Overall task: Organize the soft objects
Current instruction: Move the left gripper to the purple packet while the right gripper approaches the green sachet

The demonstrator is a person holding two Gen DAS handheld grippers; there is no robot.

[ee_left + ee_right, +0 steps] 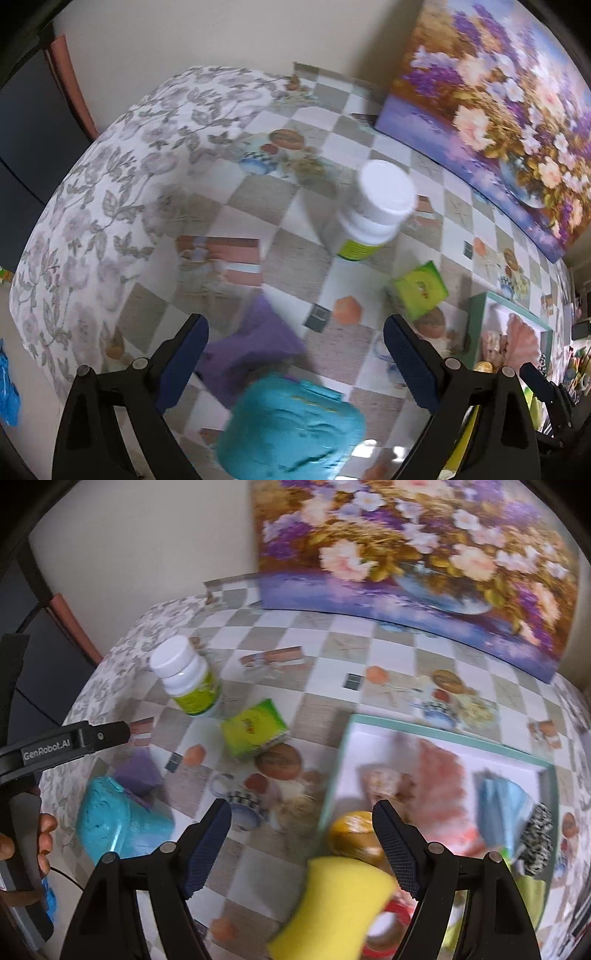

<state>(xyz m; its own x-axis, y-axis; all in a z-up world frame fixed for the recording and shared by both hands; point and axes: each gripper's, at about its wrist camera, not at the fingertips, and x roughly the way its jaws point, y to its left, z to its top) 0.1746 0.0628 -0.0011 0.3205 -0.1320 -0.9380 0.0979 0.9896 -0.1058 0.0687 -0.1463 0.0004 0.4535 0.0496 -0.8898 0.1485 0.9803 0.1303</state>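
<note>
Between both sets of wide-spread jaws, soft items lie loose; nothing is gripped yet.

Under the left gripper (295, 354), the teal soft block (291, 424) sits nearest, jaws straddling it without contact, likely lined up for a pick; the purple cloth (251, 343) touches it just beyond. Under the right gripper (301, 843), equally open, the yellow sponge (332, 904) lies between the pads, seemingly untouched. Just ahead and right, the teal-rimmed tray (334, 775) already holds blue and patterned fabrics, so it probably serves as the collection spot. Farther ahead stand the green box (255, 731) and white-capped bottle (186, 675), hard items, presumably left alone.
</note>
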